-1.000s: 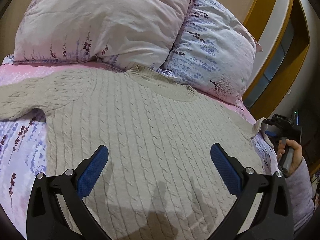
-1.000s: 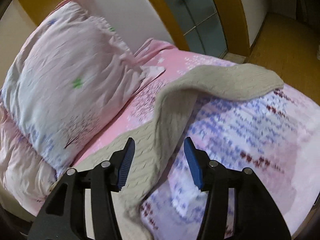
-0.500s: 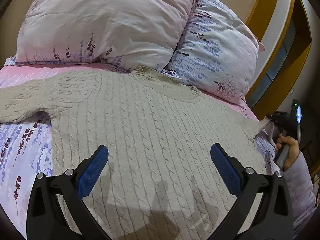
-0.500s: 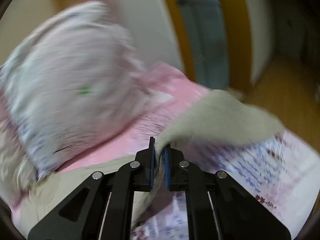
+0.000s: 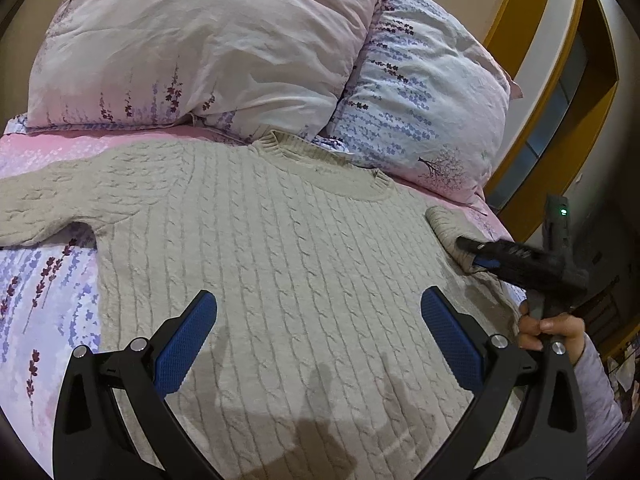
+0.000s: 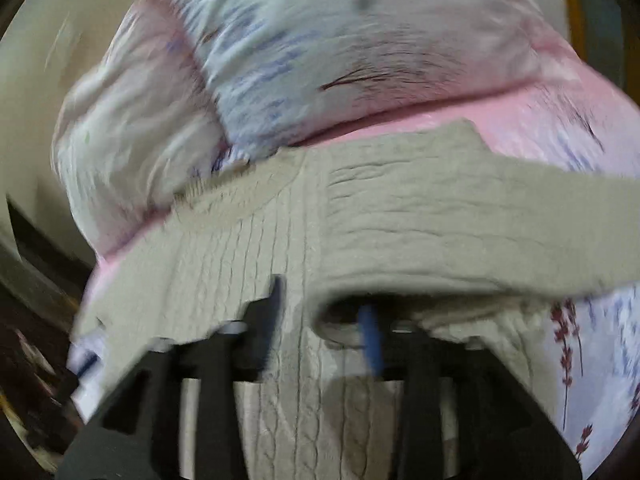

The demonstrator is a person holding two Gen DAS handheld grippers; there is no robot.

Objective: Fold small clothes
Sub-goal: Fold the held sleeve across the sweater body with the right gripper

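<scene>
Item: beige cable-knit sweater (image 5: 280,264), flat on my bed (image 5: 44,288), collar at two pillows (image 5: 208,48). Its right sleeve (image 6: 460,216) folded across the body. My left fingers (image 5: 320,336): wide, empty above it. My right fingers (image 6: 320,320): just opened, sleeve draped over them, unpinched.

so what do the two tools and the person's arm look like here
Each tool is a black plastic frame with cut-out arms and silver rivets, ending in two flat blue textured pads: the left tool shows this clearly. The right tool is likewise black with blue, and a small green light glows behind it. The sleeve is pale lilac.
</scene>
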